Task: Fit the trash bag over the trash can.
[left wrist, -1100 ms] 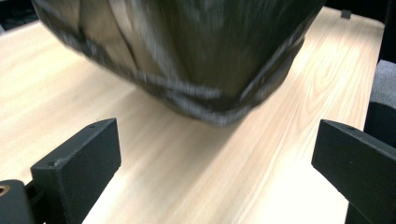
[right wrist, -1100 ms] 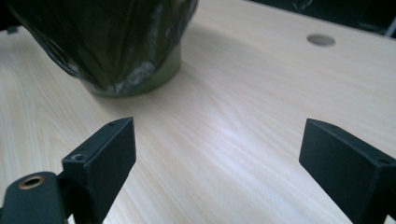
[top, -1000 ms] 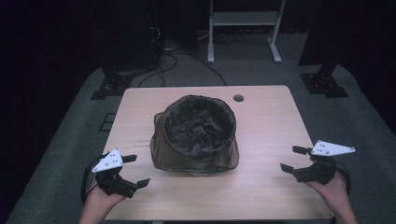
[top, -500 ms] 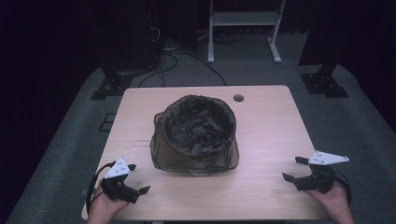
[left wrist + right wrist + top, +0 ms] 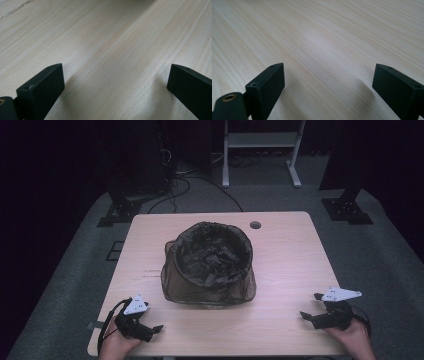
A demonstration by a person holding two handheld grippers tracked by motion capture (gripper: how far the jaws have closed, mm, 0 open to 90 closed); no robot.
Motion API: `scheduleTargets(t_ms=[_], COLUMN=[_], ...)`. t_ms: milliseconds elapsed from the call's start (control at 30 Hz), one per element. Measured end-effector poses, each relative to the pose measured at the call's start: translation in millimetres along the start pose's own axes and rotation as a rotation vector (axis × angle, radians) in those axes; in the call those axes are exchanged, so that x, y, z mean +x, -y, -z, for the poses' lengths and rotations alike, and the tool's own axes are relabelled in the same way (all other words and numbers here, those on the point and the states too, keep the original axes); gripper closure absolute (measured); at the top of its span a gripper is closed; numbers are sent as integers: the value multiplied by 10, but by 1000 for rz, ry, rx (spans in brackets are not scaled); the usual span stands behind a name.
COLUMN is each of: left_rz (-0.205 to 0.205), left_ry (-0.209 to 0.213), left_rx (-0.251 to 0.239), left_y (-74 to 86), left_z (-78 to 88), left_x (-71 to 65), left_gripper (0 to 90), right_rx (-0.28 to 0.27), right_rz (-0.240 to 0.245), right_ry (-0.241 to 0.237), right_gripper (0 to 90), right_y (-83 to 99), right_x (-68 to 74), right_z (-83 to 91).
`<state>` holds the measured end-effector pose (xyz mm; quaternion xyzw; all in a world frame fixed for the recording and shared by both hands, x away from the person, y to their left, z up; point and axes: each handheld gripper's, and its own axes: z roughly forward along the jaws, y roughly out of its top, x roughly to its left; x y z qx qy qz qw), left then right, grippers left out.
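Note:
A dark mesh basket (image 5: 209, 265) lined with a crumpled black bag stands in the middle of the light wooden table (image 5: 285, 255). My left gripper (image 5: 150, 329) rests low at the table's front left corner, open, with bare wood (image 5: 112, 62) between its jaws. My right gripper (image 5: 311, 306) sits at the front right, also open over bare wood (image 5: 327, 57), nothing between its jaws. Both are well apart from the basket.
A small round cable hole (image 5: 255, 225) lies in the tabletop behind the basket. Beyond the table are dark stand feet (image 5: 117, 212), cables on grey carpet, and a white frame (image 5: 260, 150).
Both grippers have drawn back toward the table's front edge and dropped lower. The basket has not moved.

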<state>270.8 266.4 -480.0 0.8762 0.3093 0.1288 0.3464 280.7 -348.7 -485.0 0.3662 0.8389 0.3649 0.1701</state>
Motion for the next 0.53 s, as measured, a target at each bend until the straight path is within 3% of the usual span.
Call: scheduleTargets(t_ms=[167,533], left_rz=[0,3], left_ry=[-4,-8], left_rx=[-38,-37], left_y=[31,29], left_z=[-16,-17], left_x=[9,6], left_gripper=[0,0], right_rx=[2,9], right_rz=[-2,-16], right_ry=[-8,-18], right_gripper=[96,97], right_y=[17,19], right_x=[1,-8], right_z=[-17,-19])
